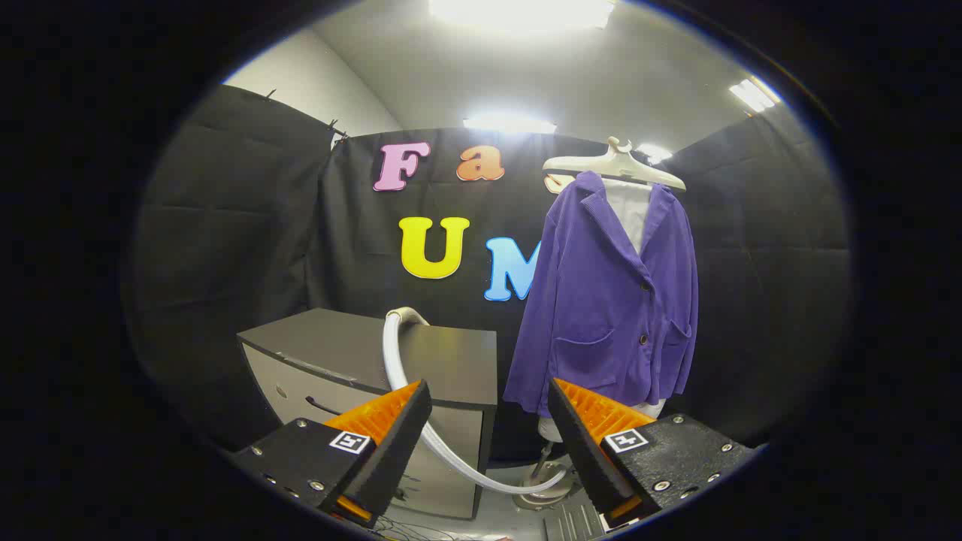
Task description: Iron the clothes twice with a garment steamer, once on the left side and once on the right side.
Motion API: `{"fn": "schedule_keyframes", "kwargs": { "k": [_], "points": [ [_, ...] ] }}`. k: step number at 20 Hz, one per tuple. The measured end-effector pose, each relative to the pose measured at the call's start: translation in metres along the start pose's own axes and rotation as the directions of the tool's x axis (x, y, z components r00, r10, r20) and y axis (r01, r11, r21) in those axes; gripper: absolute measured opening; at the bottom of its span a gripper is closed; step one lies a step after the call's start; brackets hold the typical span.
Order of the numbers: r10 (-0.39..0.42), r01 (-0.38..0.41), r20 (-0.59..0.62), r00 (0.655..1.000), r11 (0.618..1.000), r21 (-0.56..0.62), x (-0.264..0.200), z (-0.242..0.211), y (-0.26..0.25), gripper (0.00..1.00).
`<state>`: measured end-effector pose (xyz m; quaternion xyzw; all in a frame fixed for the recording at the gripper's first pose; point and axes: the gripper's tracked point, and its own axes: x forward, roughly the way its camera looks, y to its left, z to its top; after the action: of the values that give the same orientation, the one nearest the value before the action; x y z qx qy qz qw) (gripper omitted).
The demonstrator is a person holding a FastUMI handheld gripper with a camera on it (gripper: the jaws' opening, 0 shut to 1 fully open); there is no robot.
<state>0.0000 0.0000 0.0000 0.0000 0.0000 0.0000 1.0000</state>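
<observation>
Purple corduroy jacket (610, 300): hung buttoned on pale plastic hanger (615, 164) over white form, beyond the fingers, right of dark-topped grey cabinet (376, 391). White ribbed steamer hose (421, 406): curving from cabinet top down to floor base. Gripper (488, 421): wide open, holding nothing.

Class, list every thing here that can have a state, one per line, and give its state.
Two-finger gripper: open, holding nothing.
Purple corduroy jacket: hanging, buttoned at the front.
White plastic hanger: carrying the jacket.
White steamer hose: curving down off the dark cabinet.
Dark cabinet: drawers closed.
</observation>
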Motion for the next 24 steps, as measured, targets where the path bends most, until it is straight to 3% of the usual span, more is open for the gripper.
{"fn": "schedule_keyframes", "kwargs": {
  "k": [5, 14, 18, 24],
  "points": [
    [-0.063, 0.063, -0.031, 0.998, 0.998, -0.01, 0.003, -0.02, -0.015, 0.97],
    [-0.092, 0.092, -0.075, 0.993, 0.996, 0.005, 0.001, -0.045, -0.019, 0.97],
    [-0.063, 0.065, -0.07, 0.996, 0.998, 0.027, 0.004, -0.044, -0.006, 0.97],
    [-0.038, 0.035, -0.069, 0.997, 0.999, -0.033, 0.017, -0.041, 0.015, 0.97]
  ]
}}
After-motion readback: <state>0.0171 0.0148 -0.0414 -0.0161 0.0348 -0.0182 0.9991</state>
